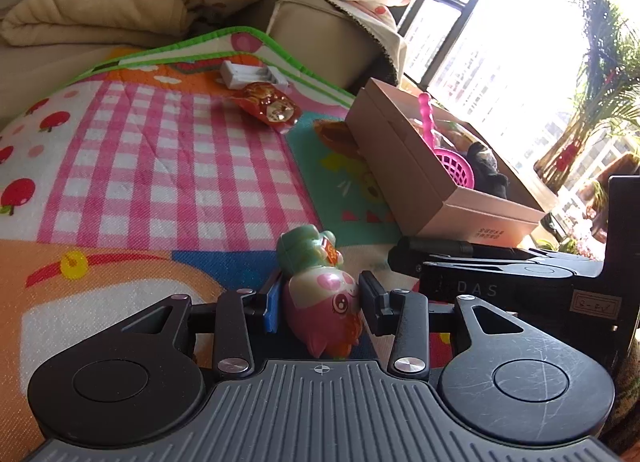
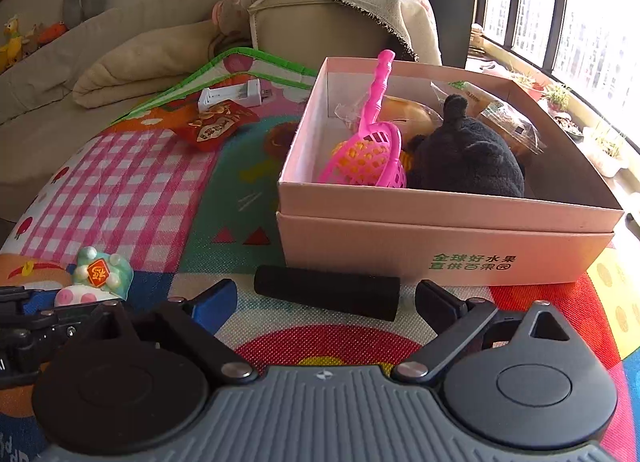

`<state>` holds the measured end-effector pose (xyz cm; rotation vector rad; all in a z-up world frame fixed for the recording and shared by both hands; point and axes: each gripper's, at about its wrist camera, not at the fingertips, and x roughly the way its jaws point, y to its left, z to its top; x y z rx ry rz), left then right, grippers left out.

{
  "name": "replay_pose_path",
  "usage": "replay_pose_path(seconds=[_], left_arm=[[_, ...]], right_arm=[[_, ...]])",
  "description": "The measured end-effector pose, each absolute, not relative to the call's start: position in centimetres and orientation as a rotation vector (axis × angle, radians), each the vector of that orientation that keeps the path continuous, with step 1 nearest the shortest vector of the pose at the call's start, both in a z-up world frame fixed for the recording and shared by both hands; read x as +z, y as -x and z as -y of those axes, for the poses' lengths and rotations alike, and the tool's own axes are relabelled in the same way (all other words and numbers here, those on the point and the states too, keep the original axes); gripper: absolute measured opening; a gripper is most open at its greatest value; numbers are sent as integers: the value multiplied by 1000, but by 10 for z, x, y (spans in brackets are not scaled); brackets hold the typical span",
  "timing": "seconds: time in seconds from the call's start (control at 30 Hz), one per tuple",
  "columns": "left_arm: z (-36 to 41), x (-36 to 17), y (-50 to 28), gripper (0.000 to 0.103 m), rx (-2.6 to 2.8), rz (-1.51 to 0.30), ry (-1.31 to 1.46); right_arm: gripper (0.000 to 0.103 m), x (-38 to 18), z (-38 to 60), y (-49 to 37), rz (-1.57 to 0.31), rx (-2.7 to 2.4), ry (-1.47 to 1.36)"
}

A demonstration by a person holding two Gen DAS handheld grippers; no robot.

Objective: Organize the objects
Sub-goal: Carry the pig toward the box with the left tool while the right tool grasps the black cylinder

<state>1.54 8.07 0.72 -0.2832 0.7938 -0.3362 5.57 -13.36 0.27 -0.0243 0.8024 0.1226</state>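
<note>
Held the figurine (image 1: 324, 302) in the left tongs (image 1: 320, 290) at six o'clock of the left wrist view, at a narrow setting, with pads pressed on both flanks of the pink belly and the green cap pointing toward twelve. Looked glossy and hard, like moulded plastic. Judged it light, rigid and rather slippery on those rounded sides, so liable to squirt forward under too firm a squeeze. Judged the belly at its widest the sound place to pinch, not the knobbly cap. Hung low over the play mat (image 1: 132, 150); could not tell whether clear of it or touching. Had the right tongs (image 2: 326, 300) wide and holding nothing, with the black cylinder (image 2: 327, 292) lying crosswise on the mat between the tips at twelve o'clock of the right wrist view, apart from both pads. Looked matte and foam-like. Judged it light, slightly yielding and grippy — best pinched across its thickness at mid-length rather than end to end. Saw, just beyond it toward one o'clock, the open pink box (image 2: 400, 250), already carrying a pink scoop (image 2: 372, 150), a black plush toy (image 2: 468, 158) and some wrapped packets. Saw also, out on the mat toward ten o'clock, a red packet (image 2: 214, 128) and a white charger (image 2: 236, 96).
</note>
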Motion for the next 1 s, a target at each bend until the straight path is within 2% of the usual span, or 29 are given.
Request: replay_pose_path(seconds=[0.03, 0.1, 0.43, 0.57, 0.8, 1.0], left_arm=[[-80, 8, -14, 44, -332, -793, 278], [-79, 8, -11, 44, -324, -792, 268], [-65, 18, 0, 42, -322, -803, 231], [-44, 47, -6, 42, -410, -739, 235], [10, 105, -50, 42, -508, -579, 143], [40, 114, -95, 43, -471, -544, 160]], right_arm=[[90, 3, 133, -55, -792, 117, 33], [76, 5, 134, -52, -788, 130, 36], [76, 44, 182, 17, -673, 241, 110], [76, 66, 212, 30, -573, 195, 102], [76, 84, 250, 25, -477, 115, 11], [76, 76, 262, 22, -491, 84, -20]])
